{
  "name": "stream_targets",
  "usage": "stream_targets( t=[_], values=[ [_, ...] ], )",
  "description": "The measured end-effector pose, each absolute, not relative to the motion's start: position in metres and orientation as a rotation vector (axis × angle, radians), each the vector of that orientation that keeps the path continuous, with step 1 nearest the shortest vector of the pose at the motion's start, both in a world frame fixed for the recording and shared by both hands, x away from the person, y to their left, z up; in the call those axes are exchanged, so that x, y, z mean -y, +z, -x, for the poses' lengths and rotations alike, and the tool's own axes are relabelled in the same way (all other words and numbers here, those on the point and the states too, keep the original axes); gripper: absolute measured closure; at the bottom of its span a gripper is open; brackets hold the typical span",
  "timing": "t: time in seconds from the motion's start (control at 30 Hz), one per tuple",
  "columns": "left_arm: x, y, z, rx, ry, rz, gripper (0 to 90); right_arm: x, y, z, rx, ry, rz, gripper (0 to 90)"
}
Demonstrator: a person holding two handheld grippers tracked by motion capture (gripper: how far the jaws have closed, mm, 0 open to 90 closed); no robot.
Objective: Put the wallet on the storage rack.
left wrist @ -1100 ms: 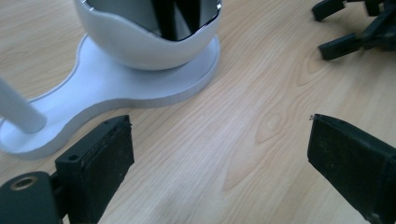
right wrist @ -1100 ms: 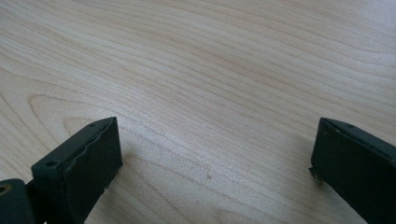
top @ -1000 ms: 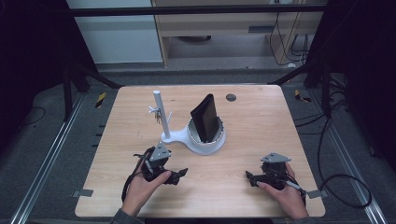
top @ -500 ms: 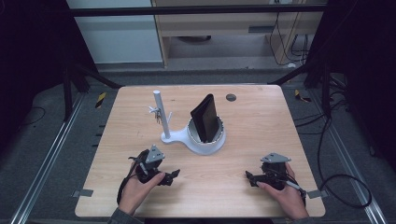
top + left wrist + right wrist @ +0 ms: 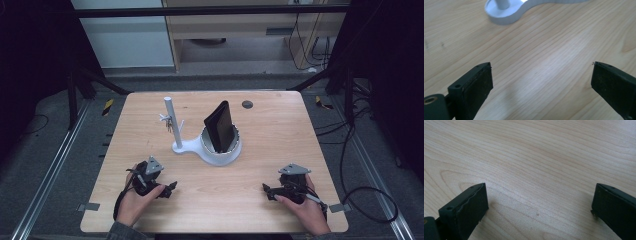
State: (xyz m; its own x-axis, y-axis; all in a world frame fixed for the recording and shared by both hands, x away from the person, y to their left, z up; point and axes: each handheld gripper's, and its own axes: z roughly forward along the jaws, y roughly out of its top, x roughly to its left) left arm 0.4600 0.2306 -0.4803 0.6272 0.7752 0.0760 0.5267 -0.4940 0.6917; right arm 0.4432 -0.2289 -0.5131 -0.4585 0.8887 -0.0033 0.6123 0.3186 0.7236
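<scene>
- White moulded stand sits mid-table on the wooden table: a post at its 9 o'clock end, a round cup at its 3 o'clock end. One base keeps both together.
- Black wallet-like case stands on edge in the cup, leaning a bit toward 11 o'clock; the cup wall is what props it upright.
- Small bunch of keys hangs on a peg partway up the post, clear of the tabletop.
- Left gripper rests low at the table's 7 o'clock, in the person's left hand. Jaws spread wide, nothing between them; in the left gripper view they frame bare wood with the stand's base at 12 o'clock. Nearest thing to it, so my read is the stand's contents are the target.
- Right gripper rests at 5 o'clock in the right hand, jaws equally wide apart and empty, bare wood in its view. Looks parked, well apart from the stand.
- Dark round spot on the table at 12 o'clock of the cup; can't tell what it is.
</scene>
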Motion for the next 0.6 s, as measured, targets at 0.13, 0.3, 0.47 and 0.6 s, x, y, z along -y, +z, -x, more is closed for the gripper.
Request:
stream_targets(
  t=[0.13, 0.3, 0.47, 0.6],
  values=[
    [-0.244, -0.487, -0.465, -1.061, 0.507, -2.203, 3.5, 0.229, -0.513, -0.443, -2.187, 0.933, -1.332, 0.5],
    [-0.256, -0.491, -0.471, -1.096, 0.504, -2.167, 3.9, 0.229, -0.513, -0.443, -2.187, 0.933, -1.332, 0.5],
    [-0.271, -0.497, -0.478, -1.132, 0.527, -2.152, 4.1, 0.229, -0.513, -0.443, -2.187, 0.933, -1.332, 0.5],
    [-0.277, -0.502, -0.481, -1.176, 0.515, -2.13, 4.1, 0.229, -0.513, -0.443, -2.187, 0.932, -1.332, 0.5]
  ],
)
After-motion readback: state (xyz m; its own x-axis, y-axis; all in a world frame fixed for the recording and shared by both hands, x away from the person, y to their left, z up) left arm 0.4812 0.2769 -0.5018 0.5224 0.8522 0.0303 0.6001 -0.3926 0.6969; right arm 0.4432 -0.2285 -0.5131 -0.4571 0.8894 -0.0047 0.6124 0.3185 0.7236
